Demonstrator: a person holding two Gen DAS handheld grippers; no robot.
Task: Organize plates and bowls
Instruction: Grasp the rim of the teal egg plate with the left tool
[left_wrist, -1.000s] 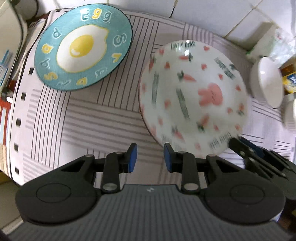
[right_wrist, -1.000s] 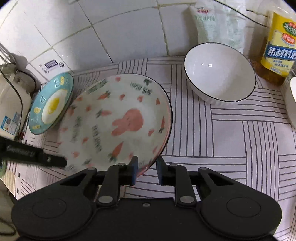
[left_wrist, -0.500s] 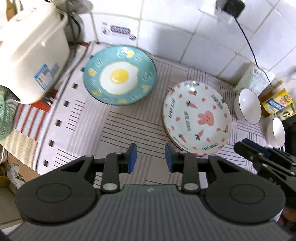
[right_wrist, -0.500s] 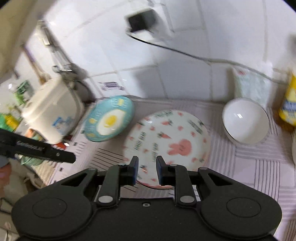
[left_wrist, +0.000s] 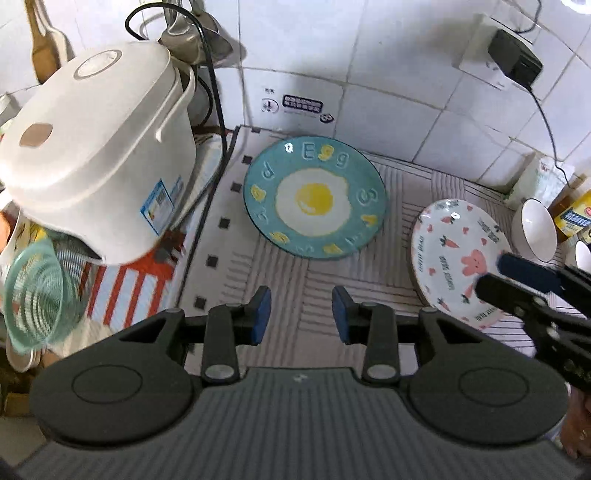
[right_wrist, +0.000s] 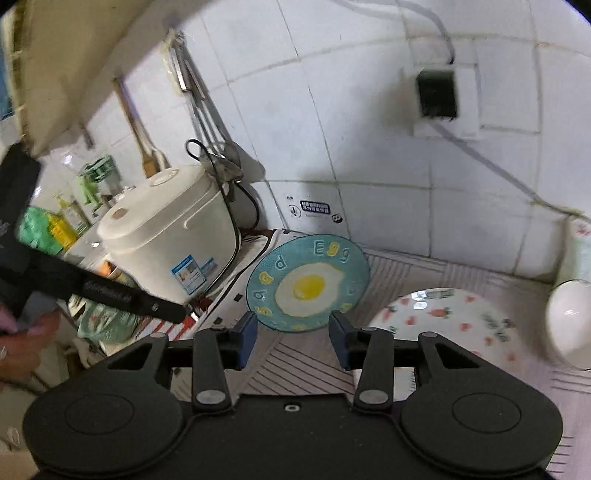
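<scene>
Jaws of the left gripper and right gripper are opening, nothing between them. Teal egg-print ceramic plate sits near the bench's back edge, white carrot-and-rabbit plate beside it; one rim should be approached low and pinched squarely.
</scene>
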